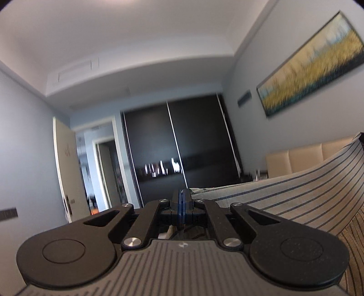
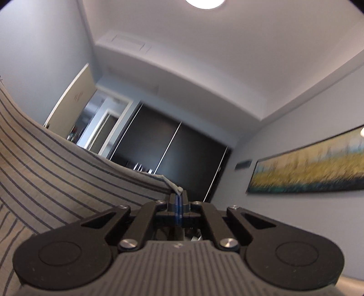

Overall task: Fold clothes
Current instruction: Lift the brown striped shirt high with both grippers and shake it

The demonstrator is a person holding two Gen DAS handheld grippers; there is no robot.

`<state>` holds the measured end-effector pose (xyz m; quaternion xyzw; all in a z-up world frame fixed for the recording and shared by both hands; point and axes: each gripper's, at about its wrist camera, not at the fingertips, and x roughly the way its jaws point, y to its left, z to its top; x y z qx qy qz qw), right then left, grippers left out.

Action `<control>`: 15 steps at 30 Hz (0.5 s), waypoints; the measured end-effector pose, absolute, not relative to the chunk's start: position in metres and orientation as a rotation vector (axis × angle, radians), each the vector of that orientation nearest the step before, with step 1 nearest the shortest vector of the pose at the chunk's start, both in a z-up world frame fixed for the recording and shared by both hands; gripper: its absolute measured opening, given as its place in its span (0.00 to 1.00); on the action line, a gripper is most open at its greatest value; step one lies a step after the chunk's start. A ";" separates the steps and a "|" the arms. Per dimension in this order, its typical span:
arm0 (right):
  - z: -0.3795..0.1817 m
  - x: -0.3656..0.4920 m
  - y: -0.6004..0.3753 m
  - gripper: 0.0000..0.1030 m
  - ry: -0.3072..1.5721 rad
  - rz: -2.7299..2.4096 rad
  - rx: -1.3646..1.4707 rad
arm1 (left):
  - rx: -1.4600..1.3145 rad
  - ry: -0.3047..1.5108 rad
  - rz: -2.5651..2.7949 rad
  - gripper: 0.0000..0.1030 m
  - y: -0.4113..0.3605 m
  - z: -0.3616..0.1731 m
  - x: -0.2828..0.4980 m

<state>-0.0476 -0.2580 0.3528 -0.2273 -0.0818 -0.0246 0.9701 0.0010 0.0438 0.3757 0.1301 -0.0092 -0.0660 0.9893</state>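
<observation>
A beige garment with thin blue stripes hangs stretched in the air between my two grippers. In the left wrist view the striped garment runs from my left gripper off to the right and up. My left gripper is shut on its edge. In the right wrist view the garment sweeps from the left to my right gripper, which is shut on a white-hemmed corner. Both grippers point upward toward the room's far wall.
A dark sliding wardrobe stands ahead, with an open door to its left. A long framed painting hangs on the right wall above a beige padded headboard. A ceiling light is overhead.
</observation>
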 end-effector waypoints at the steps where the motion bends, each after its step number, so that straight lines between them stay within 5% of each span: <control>1: 0.343 -0.029 -0.259 0.01 -0.128 -0.041 -0.460 | 0.271 0.012 -0.127 0.00 0.045 0.364 0.017; 15: 0.158 0.274 -0.261 0.01 0.342 0.026 -0.462 | 0.346 0.496 -0.098 0.00 0.058 0.166 0.302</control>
